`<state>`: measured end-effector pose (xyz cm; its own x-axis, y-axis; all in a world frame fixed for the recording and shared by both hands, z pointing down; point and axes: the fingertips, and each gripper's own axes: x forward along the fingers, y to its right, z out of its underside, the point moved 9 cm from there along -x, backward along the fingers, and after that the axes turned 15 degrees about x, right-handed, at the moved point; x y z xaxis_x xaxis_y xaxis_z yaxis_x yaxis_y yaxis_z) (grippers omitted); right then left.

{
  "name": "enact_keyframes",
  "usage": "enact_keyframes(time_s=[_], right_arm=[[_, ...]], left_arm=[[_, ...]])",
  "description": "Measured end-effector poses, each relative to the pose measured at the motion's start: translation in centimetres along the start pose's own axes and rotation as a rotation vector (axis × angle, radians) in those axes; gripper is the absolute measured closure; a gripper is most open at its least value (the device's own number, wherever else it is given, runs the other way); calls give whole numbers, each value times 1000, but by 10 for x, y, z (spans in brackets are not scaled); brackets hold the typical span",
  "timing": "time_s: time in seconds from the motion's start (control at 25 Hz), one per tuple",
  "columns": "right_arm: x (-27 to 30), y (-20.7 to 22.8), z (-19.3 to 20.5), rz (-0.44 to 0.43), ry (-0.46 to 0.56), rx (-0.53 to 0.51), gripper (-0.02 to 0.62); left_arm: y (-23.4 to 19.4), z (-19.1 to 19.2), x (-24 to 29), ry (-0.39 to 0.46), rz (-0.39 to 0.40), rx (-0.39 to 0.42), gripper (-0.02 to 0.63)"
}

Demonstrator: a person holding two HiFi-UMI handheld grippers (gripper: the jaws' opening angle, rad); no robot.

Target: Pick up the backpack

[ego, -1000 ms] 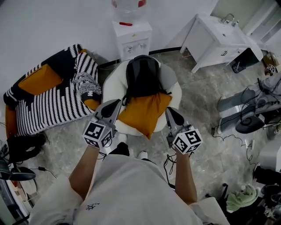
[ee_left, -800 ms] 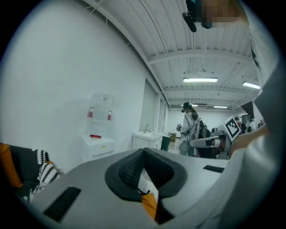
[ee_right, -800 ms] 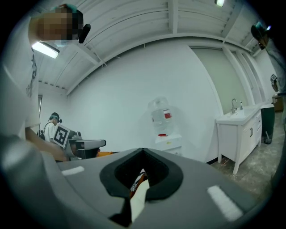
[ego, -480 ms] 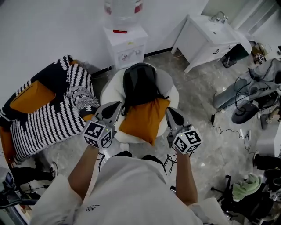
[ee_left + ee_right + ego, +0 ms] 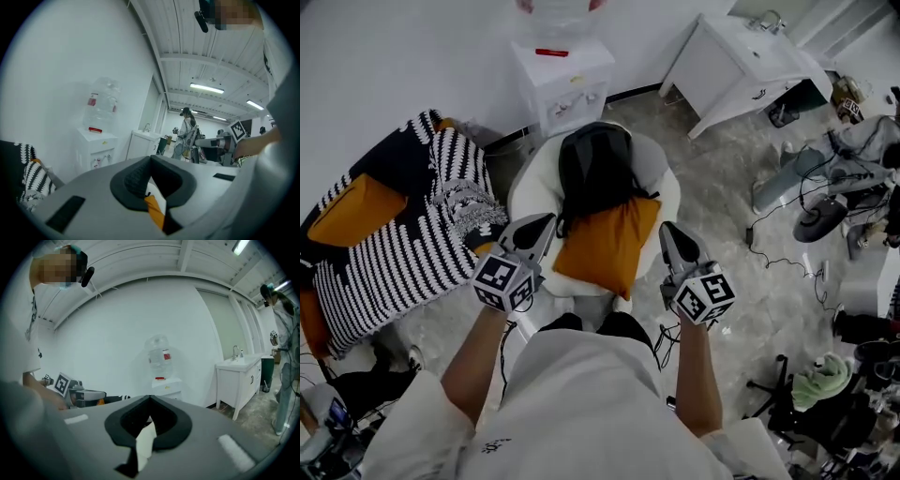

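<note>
now, the backpack (image 5: 595,169) rests, seemingly upright, on a white chair (image 5: 528,187).

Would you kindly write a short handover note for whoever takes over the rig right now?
Left gripper: fingers shut, empty, to the left of the orange cushion in the head view.
Right gripper: fingers shut, empty, at the cushion's right edge.
The backpack leans on the back of the white chair, behind the cushion and in front of the water dispenser.
Done: nothing yet; the backpack is untouched.
Left: open the fingers, reach past the cushion, grip the backpack and lift it.
</note>
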<state>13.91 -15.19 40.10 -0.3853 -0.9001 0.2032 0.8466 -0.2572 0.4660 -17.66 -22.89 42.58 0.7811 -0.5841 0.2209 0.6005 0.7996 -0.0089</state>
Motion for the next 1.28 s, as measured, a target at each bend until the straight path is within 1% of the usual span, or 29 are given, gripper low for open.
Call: enact_keyframes(time_s=[0.16,0.28,0.36,0.48,0.64,0.88,1.08,1.28], right_arm=[[9,6,-2,-13,-22,-5,592],[20,19,-3,-28,-44,-19,594],[31,35,-2,-34,-64,-21,592],[49,61,3,-47,-96,-23,594],[80,98,11,-88,-132,-22,594],[124,150,25,-150,-215,-51,593],[156,185,38,-172,-245,-70,593],[186,221,55,-166,-257,-51,593]], left_arm=[[2,4,11,-26,-2,13,611],[0,5,19,-33,-41,14,612],[-2,8,26,-37,-77,2,612],[0,17,41,-60,-111,-2,612],[-3,27,70,-87,-168,-7,612],[-8,41,121,-90,-243,-40,611],[-15,67,157,-133,-262,-29,611],[-29,101,185,-179,-296,-56,611]])
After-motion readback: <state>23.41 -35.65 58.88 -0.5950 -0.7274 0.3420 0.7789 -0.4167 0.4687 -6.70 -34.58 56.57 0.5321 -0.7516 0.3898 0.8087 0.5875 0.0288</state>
